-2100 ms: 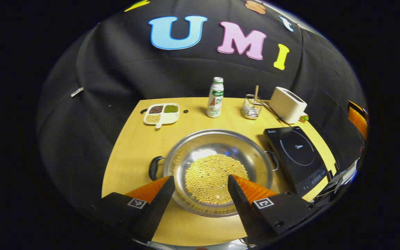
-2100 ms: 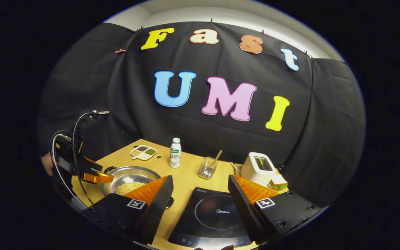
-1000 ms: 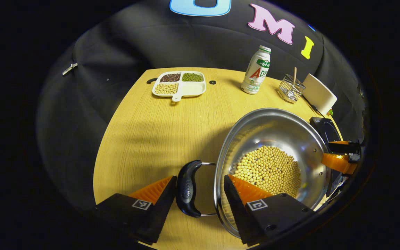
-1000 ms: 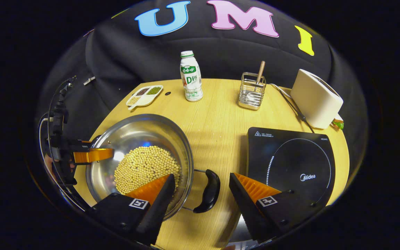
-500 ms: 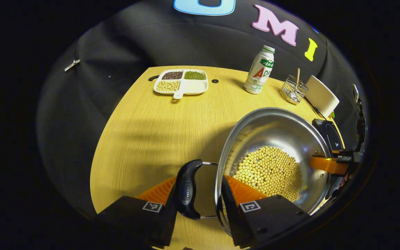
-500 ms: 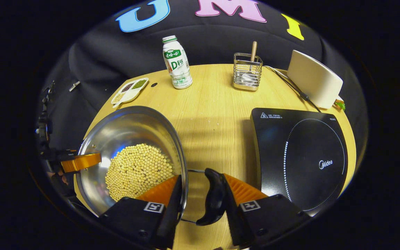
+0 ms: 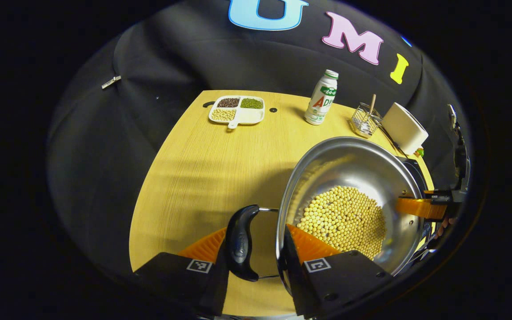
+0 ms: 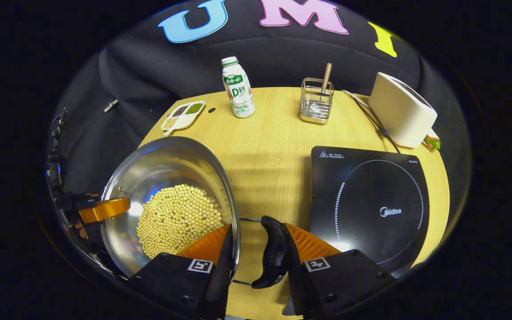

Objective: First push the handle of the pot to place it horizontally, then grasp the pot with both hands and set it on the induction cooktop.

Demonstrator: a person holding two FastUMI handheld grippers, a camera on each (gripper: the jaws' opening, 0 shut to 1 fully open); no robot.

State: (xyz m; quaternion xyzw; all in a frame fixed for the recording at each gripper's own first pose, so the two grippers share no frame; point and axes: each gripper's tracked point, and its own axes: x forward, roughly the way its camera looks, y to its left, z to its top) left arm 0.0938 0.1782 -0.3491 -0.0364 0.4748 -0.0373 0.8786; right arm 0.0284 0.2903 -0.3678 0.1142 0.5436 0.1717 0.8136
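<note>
Left gripper view: the left gripper [image 7: 254, 258] has closed around the pot's [image 7: 349, 164] near black handle [image 7: 240, 242] and rim, soybeans [image 7: 345, 220] heaped inside; the right gripper [image 7: 420, 208] shows at the far rim. Right gripper view: the right gripper [image 8: 256, 262] clamps the other handle [image 8: 274, 253] and rim likewise, beside the induction cooktop [image 8: 371, 204] printed "Midea"; bottle [image 8: 238, 89] and toaster [image 8: 400, 111] stand behind on the table [image 8: 274, 146]
</note>
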